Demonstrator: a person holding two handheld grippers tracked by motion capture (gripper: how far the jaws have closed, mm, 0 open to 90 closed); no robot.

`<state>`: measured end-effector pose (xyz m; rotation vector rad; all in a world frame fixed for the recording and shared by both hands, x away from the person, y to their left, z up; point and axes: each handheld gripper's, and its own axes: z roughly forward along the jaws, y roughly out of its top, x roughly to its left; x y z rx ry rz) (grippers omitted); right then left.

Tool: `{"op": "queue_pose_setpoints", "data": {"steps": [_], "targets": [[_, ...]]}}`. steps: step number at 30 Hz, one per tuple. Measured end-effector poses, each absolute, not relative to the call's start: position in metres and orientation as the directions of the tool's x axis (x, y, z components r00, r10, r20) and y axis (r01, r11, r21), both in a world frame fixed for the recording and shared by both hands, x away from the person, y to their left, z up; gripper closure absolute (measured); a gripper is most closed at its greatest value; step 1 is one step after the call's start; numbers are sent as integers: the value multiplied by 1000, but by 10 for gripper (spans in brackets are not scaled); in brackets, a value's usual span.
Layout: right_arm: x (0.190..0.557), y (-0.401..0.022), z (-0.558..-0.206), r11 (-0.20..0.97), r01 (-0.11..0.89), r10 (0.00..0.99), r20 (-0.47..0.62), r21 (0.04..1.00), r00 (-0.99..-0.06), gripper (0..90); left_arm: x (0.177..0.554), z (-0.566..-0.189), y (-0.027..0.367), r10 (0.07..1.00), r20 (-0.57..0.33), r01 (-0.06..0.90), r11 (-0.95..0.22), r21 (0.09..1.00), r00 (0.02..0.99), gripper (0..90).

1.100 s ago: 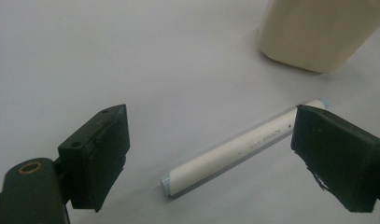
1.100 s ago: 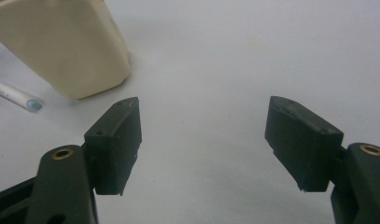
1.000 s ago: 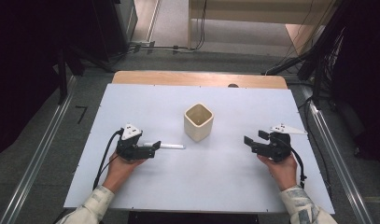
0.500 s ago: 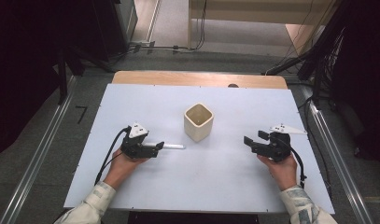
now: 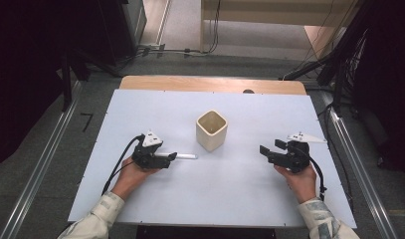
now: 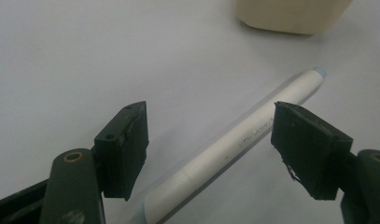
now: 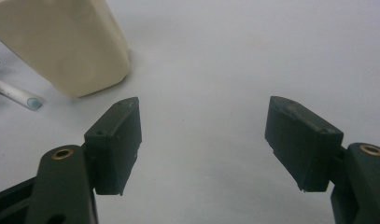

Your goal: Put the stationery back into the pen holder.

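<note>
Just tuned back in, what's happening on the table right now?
A person works a tool in each hand. The left tool straddles a white pen lying on the white table; its jaws have just been closing, but the pads don't press the pen yet. The right tool is open over bare table. A cream square cup stands between them, beyond the pen's tip.

Cup (image 5: 211, 130) mid-table; open board (image 5: 240, 189) elsewhere

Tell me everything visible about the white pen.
The white pen is a slim, smooth, plastic-looking cylinder with pale blue ends and faint grey print on the barrel. It lies flat on the white table, left of the cream cup, between the left claw's jaws, which have just been closing without pressing it.
</note>
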<state>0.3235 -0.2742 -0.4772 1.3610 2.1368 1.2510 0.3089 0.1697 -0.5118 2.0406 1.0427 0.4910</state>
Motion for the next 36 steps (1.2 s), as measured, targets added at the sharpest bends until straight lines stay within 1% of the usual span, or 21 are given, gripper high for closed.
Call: {"op": "queue_pose_setpoints", "data": {"steps": [4, 6, 10, 13, 15, 16, 18, 24, 36], "targets": [[324, -274, -477, 165, 574, 848, 181, 802, -498, 253, 309, -511, 168, 809, 5, 497, -366, 787, 588, 302], [324, -274, -478, 166, 574, 848, 181, 802, -499, 253, 309, -510, 168, 799, 0, 490, -369, 790, 601, 328], [324, -274, -478, 168, 575, 846, 183, 801, -501, 253, 309, -507, 168, 794, 10, 471, -371, 800, 608, 347], [324, -274, -478, 166, 578, 847, 184, 799, -499, 253, 310, -507, 168, 778, -8, 474, -375, 797, 629, 381], [324, -274, -478, 167, 579, 847, 185, 798, -499, 253, 311, -509, 167, 768, -10, 478, -389, 787, 641, 383], [324, -274, -478, 168, 578, 846, 184, 798, -500, 253, 312, -509, 167, 764, -13, 483, -394, 781, 645, 401], [324, -273, -478, 169, 579, 846, 185, 798, -501, 253, 312, -511, 166, 762, -4, 479, -402, 780, 647, 406], [324, -274, -478, 168, 581, 845, 188, 796, -502, 253, 316, -511, 164, 753, -17, 499, -418, 759, 658, 400], [324, -274, -478, 168, 582, 843, 190, 796, -503, 253, 317, -516, 159, 728, 2, 497, -471, 729, 686, 506]]}}
